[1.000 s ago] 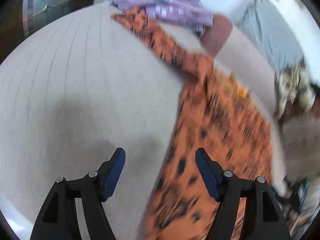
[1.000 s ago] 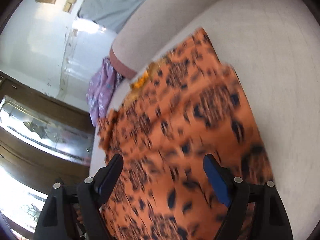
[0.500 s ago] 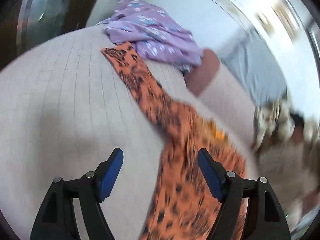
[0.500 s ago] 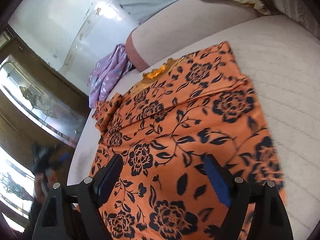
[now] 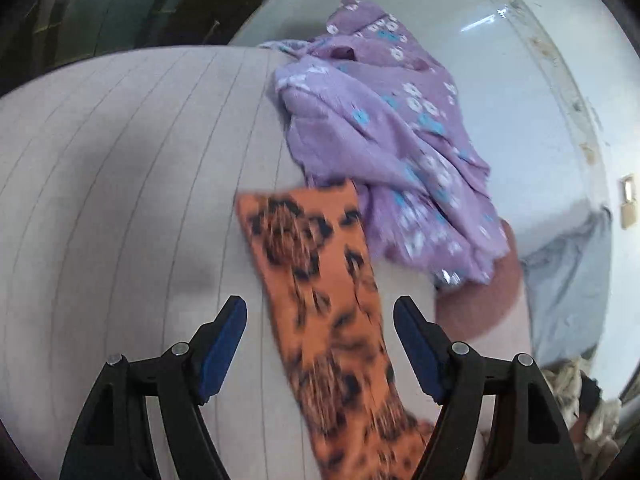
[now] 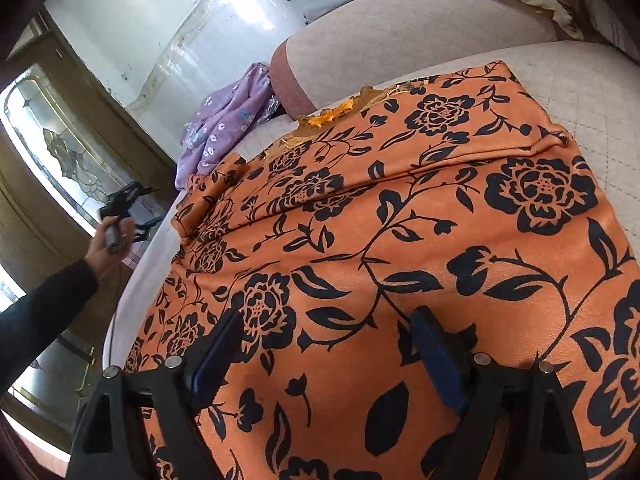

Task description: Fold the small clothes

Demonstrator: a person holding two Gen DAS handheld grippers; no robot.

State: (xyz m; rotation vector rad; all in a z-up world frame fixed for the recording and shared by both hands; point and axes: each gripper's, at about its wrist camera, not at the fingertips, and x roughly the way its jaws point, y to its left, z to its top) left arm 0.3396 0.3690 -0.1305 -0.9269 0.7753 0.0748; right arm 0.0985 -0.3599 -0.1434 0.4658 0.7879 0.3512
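Over the orange floral garment [image 6: 400, 240], left tool [image 5: 320, 344] and right tool [image 6: 328, 352], both apart, empty.

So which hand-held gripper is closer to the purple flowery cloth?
Left. The left hand-held gripper hovers over the orange sleeve just before the purple cloth; the right hand-held gripper hovers farther back over the orange garment.

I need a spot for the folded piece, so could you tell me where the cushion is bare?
The widest bare stretch is the grey cushion left of the orange floral sleeve. A narrower strip lies right of the orange floral garment, towards the cushion's edge. It is crowded at the far end, where the purple garment is heaped against the bolster.
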